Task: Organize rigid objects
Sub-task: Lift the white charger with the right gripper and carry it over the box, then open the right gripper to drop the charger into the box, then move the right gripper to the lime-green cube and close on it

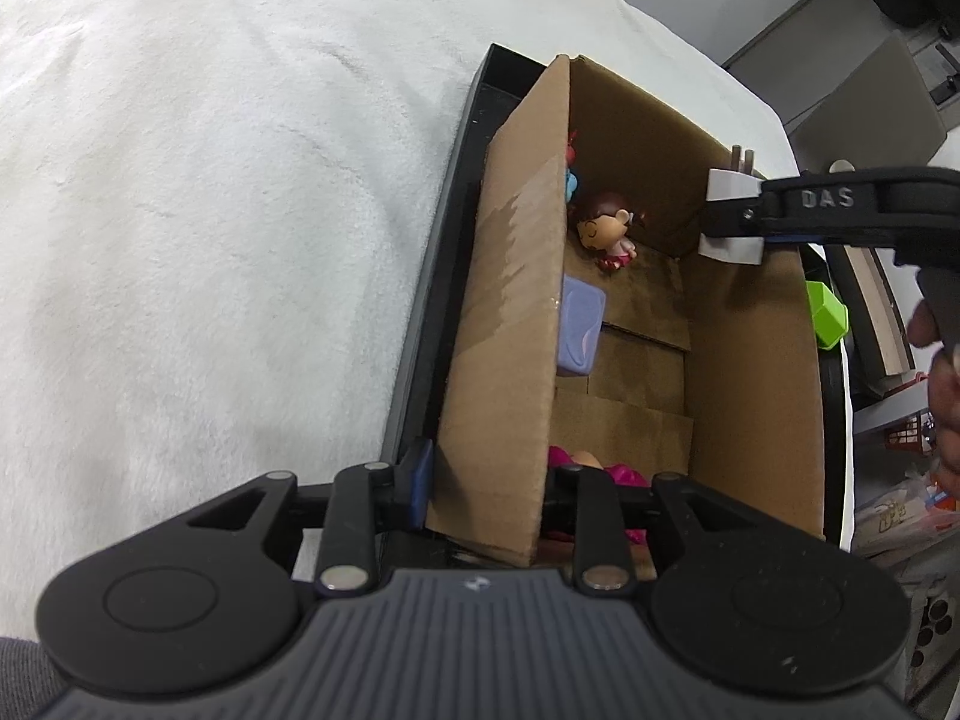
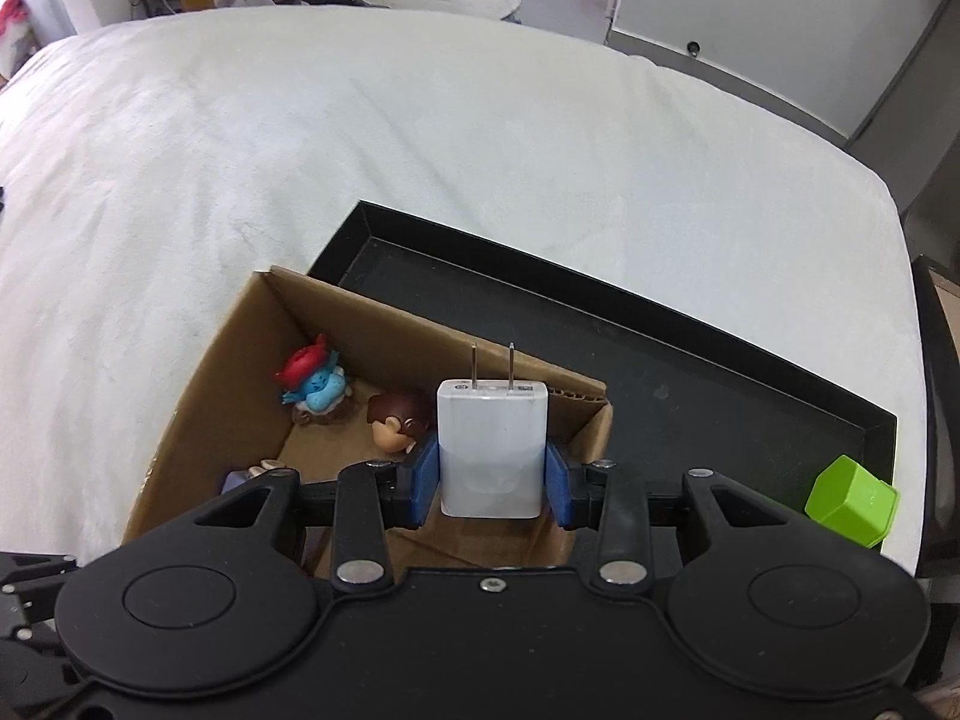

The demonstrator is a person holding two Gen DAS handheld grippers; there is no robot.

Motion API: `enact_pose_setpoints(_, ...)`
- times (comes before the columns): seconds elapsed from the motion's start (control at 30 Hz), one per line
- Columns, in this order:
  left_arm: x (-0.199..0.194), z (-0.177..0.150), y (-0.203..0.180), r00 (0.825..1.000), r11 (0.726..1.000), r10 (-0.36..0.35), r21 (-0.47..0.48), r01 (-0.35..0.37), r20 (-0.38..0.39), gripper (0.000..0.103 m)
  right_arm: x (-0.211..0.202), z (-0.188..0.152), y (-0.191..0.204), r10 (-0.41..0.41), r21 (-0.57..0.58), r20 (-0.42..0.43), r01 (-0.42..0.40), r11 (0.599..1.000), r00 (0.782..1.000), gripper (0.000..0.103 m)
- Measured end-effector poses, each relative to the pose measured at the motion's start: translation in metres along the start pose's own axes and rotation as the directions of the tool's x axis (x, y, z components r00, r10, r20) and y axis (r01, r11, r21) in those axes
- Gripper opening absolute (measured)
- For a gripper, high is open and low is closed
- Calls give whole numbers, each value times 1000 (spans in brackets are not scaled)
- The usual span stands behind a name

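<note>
The right gripper (image 2: 493, 483) clamps the white charger (image 2: 492, 450) prongs-up over the cardboard box (image 2: 198, 420), whose near wall the left gripper (image 1: 486, 486) pinches.

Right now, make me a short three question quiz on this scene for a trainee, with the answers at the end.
1. True or false: the right gripper is shut on the white charger.
2. What does the left gripper clamp? A) the black tray B) the cardboard box wall C) the green block
3. Name one toy already inside the cardboard box.

Key:
1. True; its blue pads press the charger's sides, prongs pointing away from the camera.
2. B; the wall sits between its jaws.
3. The brown-haired figurine, or the blue and red figurine, or the purple block.
</note>
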State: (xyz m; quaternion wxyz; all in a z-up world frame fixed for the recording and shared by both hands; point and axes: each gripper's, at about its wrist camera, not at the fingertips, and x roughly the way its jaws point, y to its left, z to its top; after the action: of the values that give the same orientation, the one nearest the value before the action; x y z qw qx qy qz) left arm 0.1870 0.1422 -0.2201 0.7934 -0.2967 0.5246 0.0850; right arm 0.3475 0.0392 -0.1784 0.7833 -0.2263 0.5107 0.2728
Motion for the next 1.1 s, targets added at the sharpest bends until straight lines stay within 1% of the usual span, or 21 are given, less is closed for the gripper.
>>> enact_pose_setpoints(0.33,-2,-1,1,1000,1000,1,-7,-1,2,29,4,6,6,-48,-13,-25,48,999,999,36)
enact_pose_setpoints(0.5,-1,-1,2,1000,1000,2,-7,-2,2,29,0,3,2,-22,1,-25,22,1000,999,36)
enact_pose_setpoints(0.77,-2,-1,1,1000,1000,5,-6,-5,2,29,-30,-8,-5,22,2,-2,-22,1000,1000,37)
enact_pose_setpoints(0.97,-3,-1,1,1000,1000,5,-6,-5,3,29,-46,-19,-16,48,24,-7,-48,999,999,37)
enact_pose_setpoints(1.1,-3,-1,0,1000,1000,6,-8,-6,2,29,-54,-28,-23,61,37,-3,-61,997,998,39)
